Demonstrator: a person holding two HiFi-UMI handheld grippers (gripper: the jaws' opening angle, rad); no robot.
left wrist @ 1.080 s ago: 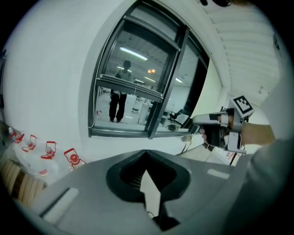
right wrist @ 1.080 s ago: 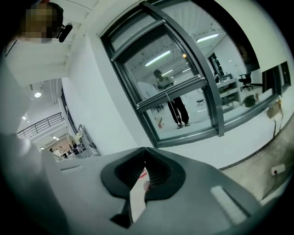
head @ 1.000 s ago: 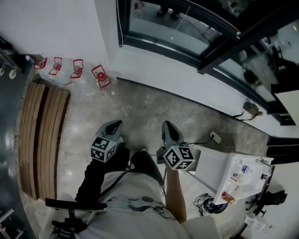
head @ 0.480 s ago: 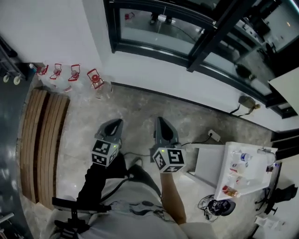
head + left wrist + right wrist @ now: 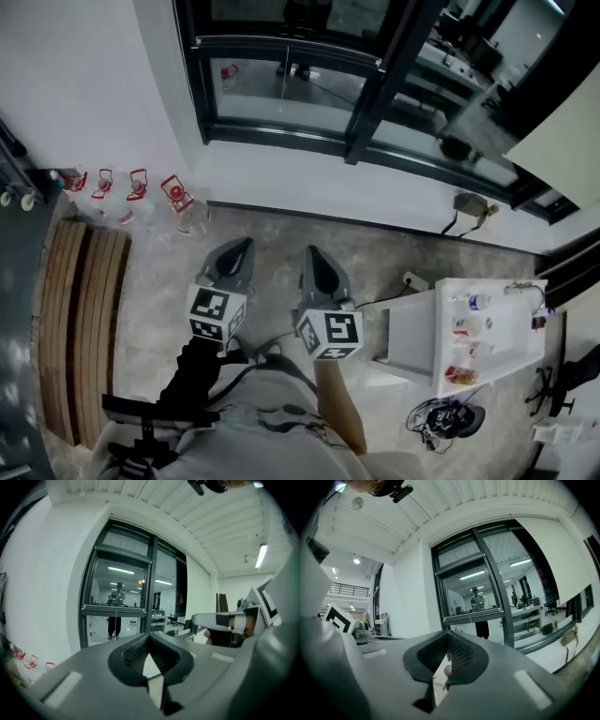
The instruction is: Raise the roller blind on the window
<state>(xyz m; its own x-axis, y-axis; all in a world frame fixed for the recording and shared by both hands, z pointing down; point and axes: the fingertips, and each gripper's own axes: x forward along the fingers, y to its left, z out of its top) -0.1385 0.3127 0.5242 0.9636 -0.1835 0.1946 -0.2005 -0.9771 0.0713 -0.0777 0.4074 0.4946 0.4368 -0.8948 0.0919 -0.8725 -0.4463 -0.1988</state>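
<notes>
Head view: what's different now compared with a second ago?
The window fills more of the picture and the red-capped bottles have slid down it: the person is looking up more. The right gripper has drawn closer to the left gripper. Nothing was taken hold of or let go. Both grippers stay shut and empty; the wooden bench stays put.

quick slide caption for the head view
Left gripper and right gripper, both shut and empty, held side by side facing the window.
</notes>
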